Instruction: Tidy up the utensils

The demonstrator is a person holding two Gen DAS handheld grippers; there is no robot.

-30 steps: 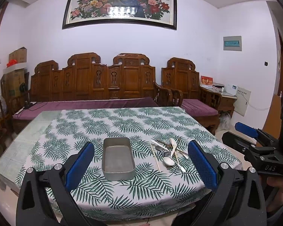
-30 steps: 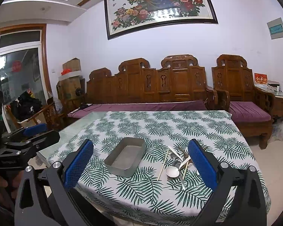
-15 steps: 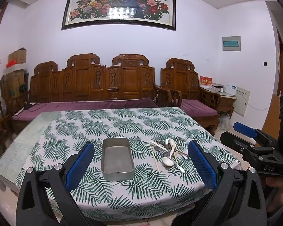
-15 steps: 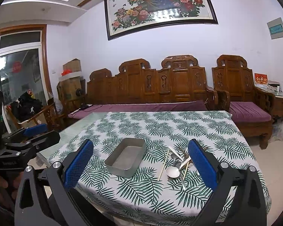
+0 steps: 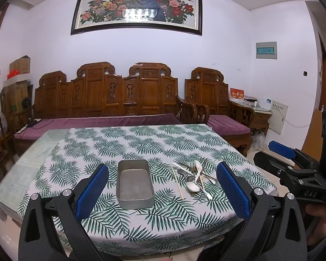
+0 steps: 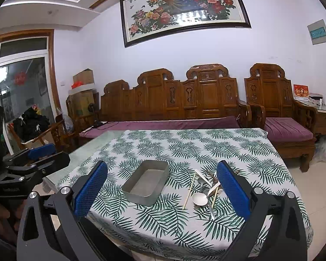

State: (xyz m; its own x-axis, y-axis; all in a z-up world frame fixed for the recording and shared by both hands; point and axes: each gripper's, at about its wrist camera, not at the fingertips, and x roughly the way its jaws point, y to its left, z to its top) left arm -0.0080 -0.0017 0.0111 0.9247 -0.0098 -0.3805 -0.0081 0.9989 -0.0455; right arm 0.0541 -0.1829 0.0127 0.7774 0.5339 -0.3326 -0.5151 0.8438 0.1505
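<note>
Grippers, left (image 5: 163, 192) and right (image 6: 162, 192), level, wide open, empty; tin (image 5: 134, 183) and utensils (image 5: 194, 177) ahead, apart.

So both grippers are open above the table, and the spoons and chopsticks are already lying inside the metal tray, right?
Not quite. Both the left gripper and right gripper are open, but the metal tray is empty. The left wrist view shows the spoons and chopsticks piled on the tablecloth beside it, to its right.
</note>
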